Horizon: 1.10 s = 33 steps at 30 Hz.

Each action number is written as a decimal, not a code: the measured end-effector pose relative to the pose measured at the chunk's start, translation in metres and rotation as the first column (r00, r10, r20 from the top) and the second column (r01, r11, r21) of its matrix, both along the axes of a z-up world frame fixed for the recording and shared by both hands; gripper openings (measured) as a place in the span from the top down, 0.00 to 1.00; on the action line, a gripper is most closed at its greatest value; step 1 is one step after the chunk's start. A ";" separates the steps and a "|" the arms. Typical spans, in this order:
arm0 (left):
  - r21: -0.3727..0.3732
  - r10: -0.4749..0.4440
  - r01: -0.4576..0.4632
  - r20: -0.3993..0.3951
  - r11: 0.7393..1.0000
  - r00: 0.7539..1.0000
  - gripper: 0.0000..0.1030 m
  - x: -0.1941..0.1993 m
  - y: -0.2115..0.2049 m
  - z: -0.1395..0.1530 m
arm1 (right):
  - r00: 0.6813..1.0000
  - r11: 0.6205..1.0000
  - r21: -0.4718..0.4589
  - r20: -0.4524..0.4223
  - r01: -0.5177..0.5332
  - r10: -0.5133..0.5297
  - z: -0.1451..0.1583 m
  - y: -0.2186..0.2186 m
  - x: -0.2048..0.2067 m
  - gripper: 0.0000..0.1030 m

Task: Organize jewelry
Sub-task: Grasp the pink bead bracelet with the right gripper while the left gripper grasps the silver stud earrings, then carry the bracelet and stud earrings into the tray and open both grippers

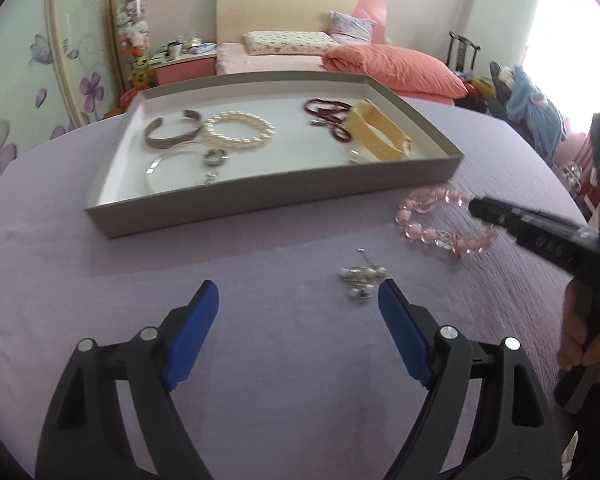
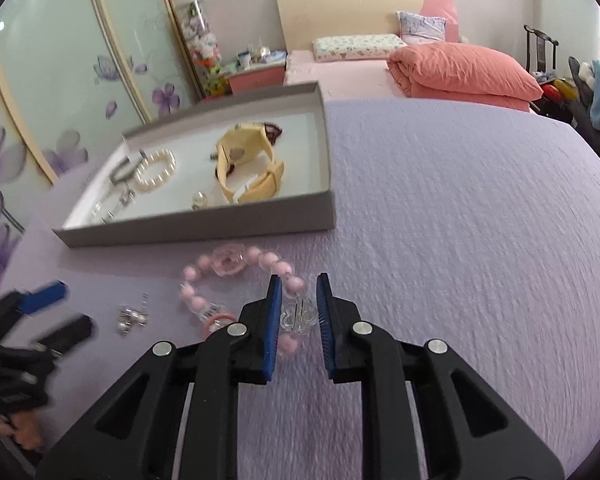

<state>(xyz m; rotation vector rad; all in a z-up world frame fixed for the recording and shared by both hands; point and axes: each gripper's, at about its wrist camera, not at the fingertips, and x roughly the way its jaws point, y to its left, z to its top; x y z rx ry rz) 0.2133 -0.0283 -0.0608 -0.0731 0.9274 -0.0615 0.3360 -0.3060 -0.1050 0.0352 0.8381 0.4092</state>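
Note:
A pink bead bracelet point(image 1: 440, 224) point(image 2: 228, 280) lies on the purple cloth in front of a grey tray point(image 1: 260, 196) point(image 2: 204, 228). My right gripper point(image 2: 298, 292) is open, its fingers either side of the bracelet's near beads and a clear flower bead point(image 2: 298, 316). It shows at the right of the left wrist view point(image 1: 480, 210). A small silver pearl earring cluster point(image 1: 362, 280) point(image 2: 132, 318) lies on the cloth. My left gripper point(image 1: 298, 296) is wide open and empty, the cluster just beside its right fingertip. It shows blurred in the right wrist view point(image 2: 66, 308).
The tray holds a silver cuff point(image 1: 172, 130), a pearl bracelet point(image 1: 238, 128), a dark red necklace point(image 1: 326, 110), a yellow watch point(image 1: 380, 132) point(image 2: 244, 164) and a thin silver bangle point(image 1: 156, 168). A bed with an orange quilt point(image 1: 392, 68) stands behind the table.

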 end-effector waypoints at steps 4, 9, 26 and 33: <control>0.018 -0.021 0.022 -0.014 1.000 1.000 0.21 0.010 -0.020 -0.006 | 0.999 0.999 0.051 0.038 -0.001 -0.001 0.018 -0.005 -0.009 0.82; 0.042 -0.024 0.026 -0.038 0.999 0.999 0.34 0.022 -0.037 -0.015 | 0.998 0.997 0.072 0.064 -0.014 0.009 0.032 -0.005 -0.011 0.82; 0.056 -0.037 0.037 -0.004 0.998 0.999 0.89 0.017 -0.031 -0.006 | 0.997 0.992 0.115 0.069 -0.053 0.046 0.042 0.002 -0.012 0.82; 0.048 0.017 -0.019 0.049 0.999 0.999 0.89 0.010 -0.003 0.018 | 0.991 0.988 0.113 0.092 -0.103 0.093 0.053 0.020 -0.015 0.82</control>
